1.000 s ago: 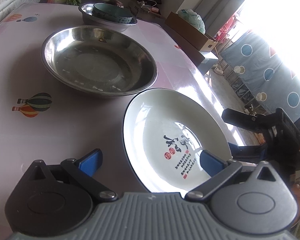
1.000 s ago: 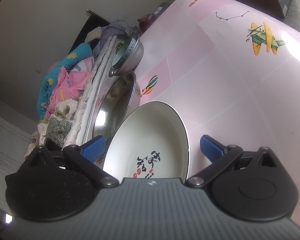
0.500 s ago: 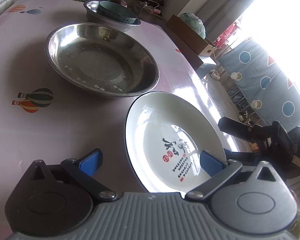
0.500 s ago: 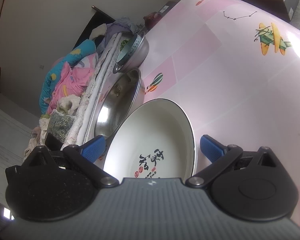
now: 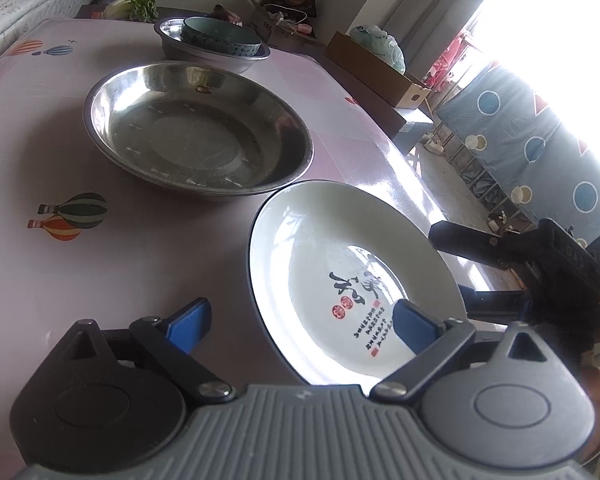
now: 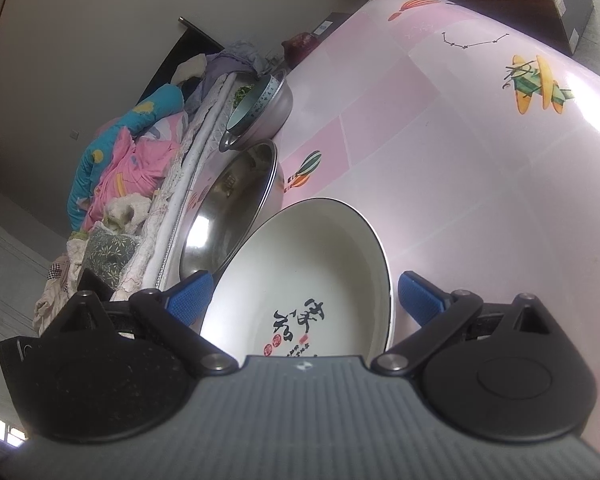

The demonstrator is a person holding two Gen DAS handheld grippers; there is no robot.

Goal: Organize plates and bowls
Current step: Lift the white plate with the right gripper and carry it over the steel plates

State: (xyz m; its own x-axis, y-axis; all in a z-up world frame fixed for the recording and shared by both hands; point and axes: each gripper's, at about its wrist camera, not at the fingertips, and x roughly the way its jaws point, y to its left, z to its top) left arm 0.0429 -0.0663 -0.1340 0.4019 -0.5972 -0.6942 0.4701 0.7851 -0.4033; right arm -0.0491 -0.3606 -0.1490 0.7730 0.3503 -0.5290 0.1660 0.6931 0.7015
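Observation:
A white plate (image 5: 340,256) with a dark rim and black calligraphy lies on the pink table (image 5: 100,280). My left gripper (image 5: 300,326) straddles its near rim, one blue pad over the plate and one over the table. The jaws are closing but the pads do not press on it. My right gripper (image 6: 304,300) has the same plate (image 6: 300,264) between its closing pads, with no firm contact visible. In the left wrist view the right gripper (image 5: 448,268) sits at the plate's right rim. Behind the plate are a large steel basin (image 5: 198,132) and a teal bowl (image 5: 220,38) inside a small steel bowl (image 5: 236,60).
The table edge runs close along the plate's right side, with floor below it. A cardboard box (image 5: 376,72) and clutter sit beyond the far end. Bedding and clothes (image 6: 128,152) are piled past the basin (image 6: 228,208) side of the table.
Both pairs of jaws have drawn in slightly around the plate's rim. The plate, basin and bowls lie where they were.

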